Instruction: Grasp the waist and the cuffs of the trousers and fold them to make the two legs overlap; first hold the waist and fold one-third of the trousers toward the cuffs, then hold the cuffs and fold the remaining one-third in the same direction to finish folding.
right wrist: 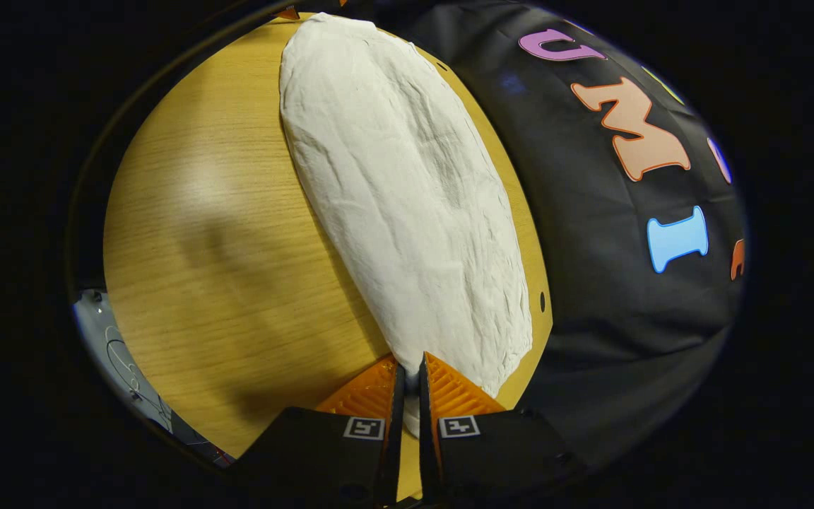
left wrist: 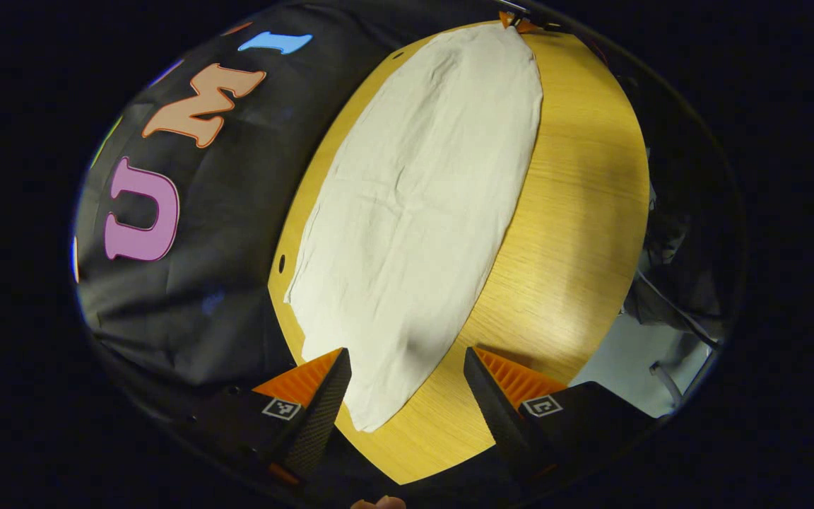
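Note:
The white trousers (left wrist: 421, 198) lie flat as one long strip on the wooden table (left wrist: 576, 212), close to its edge by the booth wall. My left gripper (left wrist: 407, 375) is open, with its fingers either side of the strip's narrow near end. It hovers just above the cloth and grips nothing. In the right gripper view the trousers (right wrist: 407, 191) run away from me. My right gripper (right wrist: 410, 375) is shut on the near end, and a bit of white cloth shows between its fingers. The right gripper (left wrist: 516, 21) also shows, small, at the strip's far end. I cannot tell which end is the waist.
The black cloth wall (left wrist: 223, 233) hangs right behind the table edge beside the trousers. A wide band of bare wood (right wrist: 202, 247) runs along the trousers' other side. Past that edge lie pale floor and cables (left wrist: 654, 353).

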`<act>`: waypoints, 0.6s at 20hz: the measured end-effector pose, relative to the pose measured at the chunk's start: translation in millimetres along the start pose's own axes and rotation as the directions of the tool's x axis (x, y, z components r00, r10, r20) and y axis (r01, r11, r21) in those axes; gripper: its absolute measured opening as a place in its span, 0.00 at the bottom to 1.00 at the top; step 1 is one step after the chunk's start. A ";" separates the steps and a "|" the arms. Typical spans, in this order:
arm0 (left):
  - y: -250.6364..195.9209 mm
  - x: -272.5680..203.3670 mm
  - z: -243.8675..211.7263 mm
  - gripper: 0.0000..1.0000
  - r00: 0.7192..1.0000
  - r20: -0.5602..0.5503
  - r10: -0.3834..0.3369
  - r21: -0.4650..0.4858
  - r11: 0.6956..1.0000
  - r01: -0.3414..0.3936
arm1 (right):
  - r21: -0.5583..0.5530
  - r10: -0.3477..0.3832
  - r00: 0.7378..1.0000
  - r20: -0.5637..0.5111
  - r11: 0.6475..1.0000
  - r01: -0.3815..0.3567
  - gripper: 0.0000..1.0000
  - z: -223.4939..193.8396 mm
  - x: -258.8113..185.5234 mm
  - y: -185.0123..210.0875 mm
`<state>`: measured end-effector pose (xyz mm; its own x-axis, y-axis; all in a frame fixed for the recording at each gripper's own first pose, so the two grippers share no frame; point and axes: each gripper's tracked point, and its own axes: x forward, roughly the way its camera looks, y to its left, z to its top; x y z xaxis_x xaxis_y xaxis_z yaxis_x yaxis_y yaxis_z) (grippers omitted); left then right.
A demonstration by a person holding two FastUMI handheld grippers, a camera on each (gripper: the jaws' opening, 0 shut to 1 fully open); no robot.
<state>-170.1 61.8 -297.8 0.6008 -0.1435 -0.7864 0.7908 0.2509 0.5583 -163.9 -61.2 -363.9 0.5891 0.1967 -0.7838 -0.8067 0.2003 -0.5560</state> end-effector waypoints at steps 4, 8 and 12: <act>2.2 11.9 1.0 0.96 1.000 -0.011 -0.004 0.075 0.997 0.005 | -0.016 -0.014 1.000 0.004 1.000 0.014 0.14 0.5 -0.5 -0.1; 6.6 24.2 4.8 0.91 0.999 -0.016 -0.037 0.164 0.986 0.039 | -0.007 -0.023 1.000 0.003 1.000 0.023 0.14 0.9 -0.2 -0.3; 19.8 36.9 7.8 0.90 0.999 -0.021 -0.024 0.192 0.981 0.028 | 0.000 -0.039 0.999 0.001 0.999 0.039 0.14 0.5 -0.1 -0.3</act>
<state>-131.3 54.1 -313.7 0.5790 -0.1289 -0.8050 0.8149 0.0588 0.5767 -163.8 -60.8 -363.5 0.6202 0.1897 -0.7611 -0.7830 0.2077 -0.5863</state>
